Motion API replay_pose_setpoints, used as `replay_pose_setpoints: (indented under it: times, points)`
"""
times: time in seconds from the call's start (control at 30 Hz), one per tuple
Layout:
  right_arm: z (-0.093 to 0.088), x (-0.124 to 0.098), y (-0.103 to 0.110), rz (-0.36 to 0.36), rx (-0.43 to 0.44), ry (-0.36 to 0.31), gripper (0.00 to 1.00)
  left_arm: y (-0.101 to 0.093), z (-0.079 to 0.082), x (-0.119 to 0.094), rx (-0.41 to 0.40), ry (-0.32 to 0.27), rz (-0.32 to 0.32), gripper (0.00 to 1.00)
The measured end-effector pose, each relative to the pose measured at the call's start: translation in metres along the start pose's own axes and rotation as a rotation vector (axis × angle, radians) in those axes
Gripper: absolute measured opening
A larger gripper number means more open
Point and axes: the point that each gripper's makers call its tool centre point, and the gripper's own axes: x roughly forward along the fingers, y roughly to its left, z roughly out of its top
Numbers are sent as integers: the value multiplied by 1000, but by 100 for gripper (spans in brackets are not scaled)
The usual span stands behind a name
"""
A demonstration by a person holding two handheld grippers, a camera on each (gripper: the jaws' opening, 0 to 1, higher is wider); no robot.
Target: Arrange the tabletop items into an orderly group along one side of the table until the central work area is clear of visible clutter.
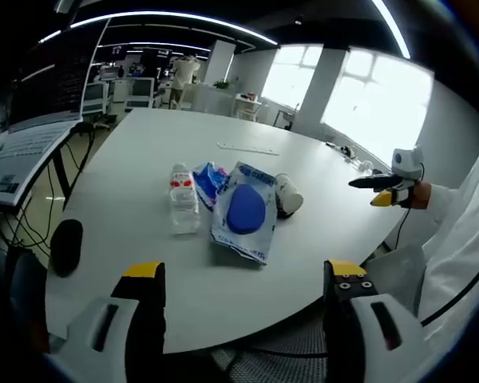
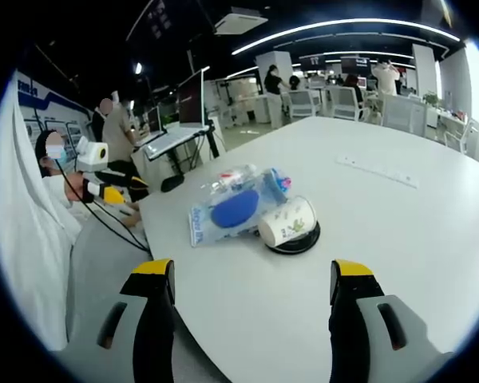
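A small cluster lies mid-table on the white table: a clear plastic bottle on its side, a blue snack packet, a white-and-blue pouch with a blue oval inside, and a paper cup tipped over. In the right gripper view the same pouch, bottle, packet and cup show, the cup resting on a black disc. My left gripper and right gripper both hover open, short of the cluster, holding nothing.
A thin white ruler-like strip lies further along the table. The right gripper appears off the table's right edge, the left gripper beside a person in white. A laptop stands on a side stand; office chairs and people stand behind.
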Motion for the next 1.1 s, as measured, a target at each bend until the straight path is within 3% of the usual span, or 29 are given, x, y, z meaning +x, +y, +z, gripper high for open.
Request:
replay_pose_setpoints:
  times: [1.1]
  points:
    - [3,4,-7,7,-18,11,78,-3,7,3,3,7,-1,82]
